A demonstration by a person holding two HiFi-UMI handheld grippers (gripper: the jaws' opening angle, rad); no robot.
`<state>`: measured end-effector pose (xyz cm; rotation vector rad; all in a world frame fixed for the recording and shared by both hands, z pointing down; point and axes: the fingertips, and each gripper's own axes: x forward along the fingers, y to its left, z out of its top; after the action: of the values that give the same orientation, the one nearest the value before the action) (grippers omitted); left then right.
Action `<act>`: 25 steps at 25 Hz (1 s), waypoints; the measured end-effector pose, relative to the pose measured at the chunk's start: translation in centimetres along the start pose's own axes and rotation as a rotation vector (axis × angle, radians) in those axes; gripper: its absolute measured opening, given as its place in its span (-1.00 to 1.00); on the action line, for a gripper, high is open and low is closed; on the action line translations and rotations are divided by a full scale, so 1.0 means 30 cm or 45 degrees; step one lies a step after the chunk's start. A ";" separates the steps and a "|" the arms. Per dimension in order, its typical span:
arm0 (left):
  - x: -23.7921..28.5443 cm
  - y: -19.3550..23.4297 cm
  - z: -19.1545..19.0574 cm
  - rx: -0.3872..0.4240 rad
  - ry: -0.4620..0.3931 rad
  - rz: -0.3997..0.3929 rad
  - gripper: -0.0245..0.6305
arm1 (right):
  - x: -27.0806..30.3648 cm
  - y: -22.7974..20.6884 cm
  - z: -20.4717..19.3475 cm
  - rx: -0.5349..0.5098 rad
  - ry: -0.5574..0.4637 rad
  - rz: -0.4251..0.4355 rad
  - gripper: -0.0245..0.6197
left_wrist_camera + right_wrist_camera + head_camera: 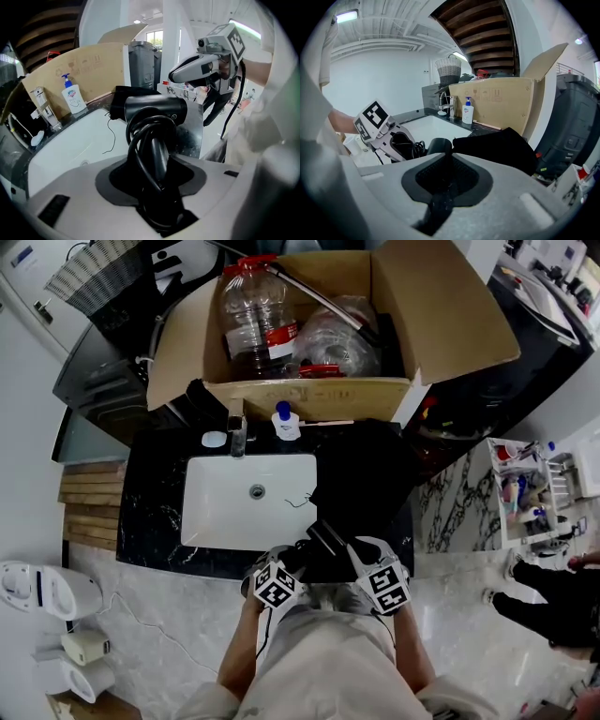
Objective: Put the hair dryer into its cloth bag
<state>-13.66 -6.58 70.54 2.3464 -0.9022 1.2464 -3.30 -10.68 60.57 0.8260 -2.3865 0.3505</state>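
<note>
blk hair dryer [154, 108], cord coiled round handle, barrel level; blk cloth bag [497, 147] slumped just beside.

Both pale grey: left tongs [157, 180], right tongs [440, 185]; black pads [461, 176]; black-white marker cubes [275, 585]; light-grey top [323, 662].

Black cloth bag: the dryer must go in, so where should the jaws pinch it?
Likely the limp edge facing the black hair dryer, coming from that side: the black cloth bag lies slumped, so only an edge fits the jaws, and that one faces the barrel.
</note>
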 end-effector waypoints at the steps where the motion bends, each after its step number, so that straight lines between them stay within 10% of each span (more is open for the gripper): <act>1: -0.004 0.002 -0.004 -0.016 -0.002 0.004 -0.33 | 0.002 -0.009 -0.001 -0.001 0.002 -0.001 -0.84; 25: -0.097 0.032 -0.070 -0.242 0.024 0.157 -0.33 | 0.213 -0.103 -0.151 -0.248 0.252 0.088 -0.84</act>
<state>-16.82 -5.04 69.30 2.1557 -1.1219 1.1701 -3.42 -14.23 68.20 0.5931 -2.2255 0.2122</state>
